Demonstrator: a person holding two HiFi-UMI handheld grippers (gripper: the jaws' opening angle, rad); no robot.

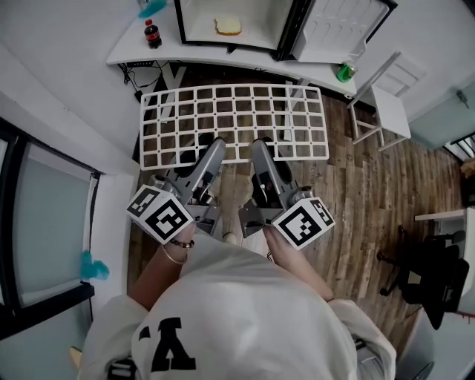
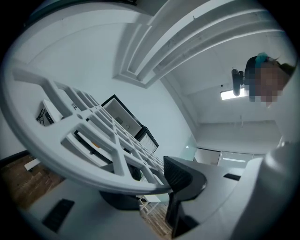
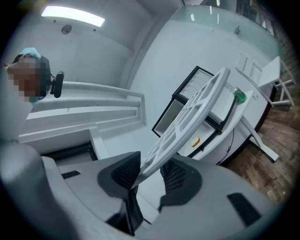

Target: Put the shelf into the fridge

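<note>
White plastic grid, one shelf, sits roughly flat in front of me over the wood floor, short of the table and not yet in the fridge. I have two grippers on it. The left gripper is clamped on the near edge, and the right gripper pinches the same edge just beside it, pads pressed on the rim. One fridge stands open on the table ahead, with one slice of bread inside. I count two bottles on the table: a cola bottle left of the fridge and a green bottle to its right.
</note>
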